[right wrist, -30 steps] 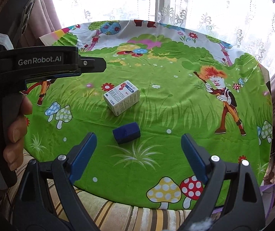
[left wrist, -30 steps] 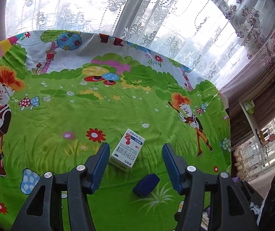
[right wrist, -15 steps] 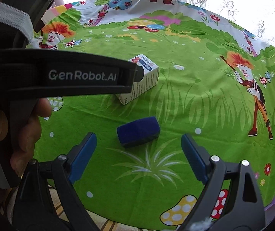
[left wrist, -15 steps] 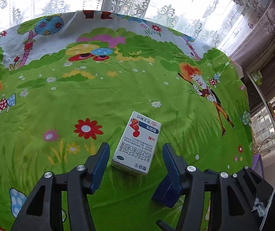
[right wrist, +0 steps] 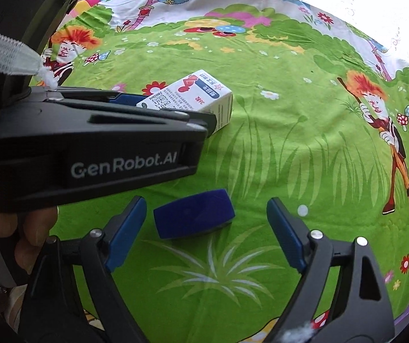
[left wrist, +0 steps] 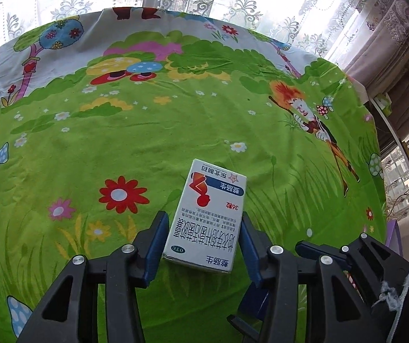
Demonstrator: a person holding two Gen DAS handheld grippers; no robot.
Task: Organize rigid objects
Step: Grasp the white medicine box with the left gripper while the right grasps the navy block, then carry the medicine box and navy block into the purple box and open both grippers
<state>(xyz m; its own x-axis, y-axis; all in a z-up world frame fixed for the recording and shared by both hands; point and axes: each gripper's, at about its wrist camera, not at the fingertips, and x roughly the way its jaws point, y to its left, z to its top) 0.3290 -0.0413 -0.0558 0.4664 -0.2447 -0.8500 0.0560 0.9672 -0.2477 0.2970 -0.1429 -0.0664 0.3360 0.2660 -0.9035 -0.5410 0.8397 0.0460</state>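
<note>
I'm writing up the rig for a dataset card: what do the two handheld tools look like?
Both match: black plastic frames with triangular cut-outs, silver pivot bolts, and flat blue pads lining the fingers. The left tool carries white "GenRobot.AI" lettering on its side, plus a white woven strap with a frayed end. The right tool shows a similar frayed tuft. No cables or sleeves visible.

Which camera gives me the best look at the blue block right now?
The right wrist view: the blue block lies whole and unobstructed between the open right gripper fingers. The left wrist view shows only a corner of it, hidden behind the left gripper.
</note>
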